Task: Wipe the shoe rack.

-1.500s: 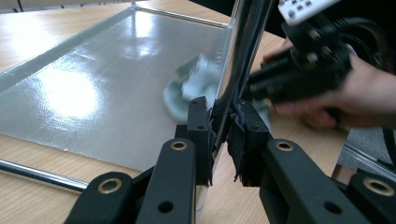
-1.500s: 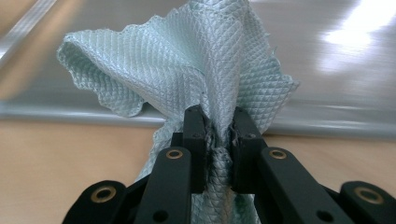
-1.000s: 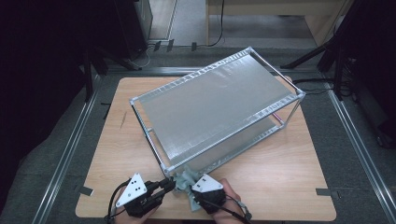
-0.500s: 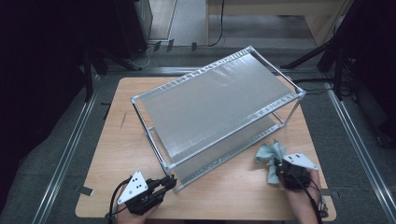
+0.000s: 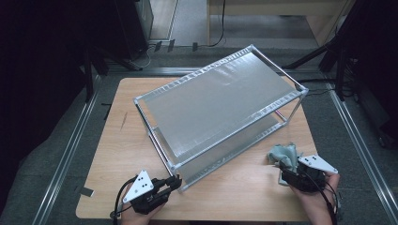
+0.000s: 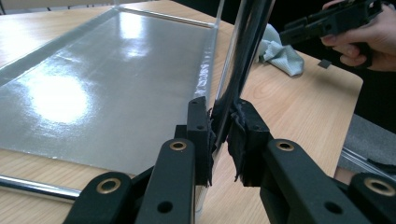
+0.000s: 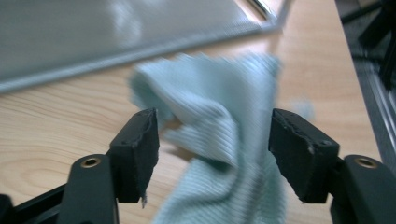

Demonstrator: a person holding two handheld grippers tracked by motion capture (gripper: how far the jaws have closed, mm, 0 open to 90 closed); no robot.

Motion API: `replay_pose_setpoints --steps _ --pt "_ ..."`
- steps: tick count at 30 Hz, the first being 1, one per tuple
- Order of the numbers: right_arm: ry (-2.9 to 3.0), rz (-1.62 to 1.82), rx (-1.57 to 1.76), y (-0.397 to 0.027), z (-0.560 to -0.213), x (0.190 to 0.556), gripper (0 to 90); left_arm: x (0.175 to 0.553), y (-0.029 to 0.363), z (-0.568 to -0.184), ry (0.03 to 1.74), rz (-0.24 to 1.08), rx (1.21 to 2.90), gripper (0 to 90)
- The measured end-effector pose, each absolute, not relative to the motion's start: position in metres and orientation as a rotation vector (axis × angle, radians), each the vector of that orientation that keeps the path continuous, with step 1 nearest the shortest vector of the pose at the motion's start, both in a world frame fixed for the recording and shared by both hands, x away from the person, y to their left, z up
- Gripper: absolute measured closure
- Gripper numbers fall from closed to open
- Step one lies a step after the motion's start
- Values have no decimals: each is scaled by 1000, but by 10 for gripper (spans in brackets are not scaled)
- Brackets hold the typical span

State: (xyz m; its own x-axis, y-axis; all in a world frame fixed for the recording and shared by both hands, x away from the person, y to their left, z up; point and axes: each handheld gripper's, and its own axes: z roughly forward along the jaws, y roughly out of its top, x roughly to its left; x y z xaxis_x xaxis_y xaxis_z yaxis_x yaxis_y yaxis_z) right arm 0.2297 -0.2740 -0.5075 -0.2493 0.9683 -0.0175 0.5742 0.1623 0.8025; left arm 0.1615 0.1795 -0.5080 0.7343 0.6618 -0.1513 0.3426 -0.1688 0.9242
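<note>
My right gripper (image 5: 292, 174) had just spread its jaws, freeing the green cloth (image 5: 284, 155), while my left gripper (image 5: 170, 183) clamped the rack's corner post (image 6: 243, 65).

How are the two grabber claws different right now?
The left gripper is pinched shut on the shelf rack's corner post, while the right gripper has just been opening, its jaws wide with the green cloth loose between them. The left one sits at the rack; the right one over bare table. Both have black jaws.
</note>
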Motion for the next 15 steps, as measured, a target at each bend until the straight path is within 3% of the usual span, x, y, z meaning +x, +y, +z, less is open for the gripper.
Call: replay_pose_setpoints --steps 15 --pt "2054 1144 1253 -189 -491 203 366 173 170 -508 744 270 1796 768"
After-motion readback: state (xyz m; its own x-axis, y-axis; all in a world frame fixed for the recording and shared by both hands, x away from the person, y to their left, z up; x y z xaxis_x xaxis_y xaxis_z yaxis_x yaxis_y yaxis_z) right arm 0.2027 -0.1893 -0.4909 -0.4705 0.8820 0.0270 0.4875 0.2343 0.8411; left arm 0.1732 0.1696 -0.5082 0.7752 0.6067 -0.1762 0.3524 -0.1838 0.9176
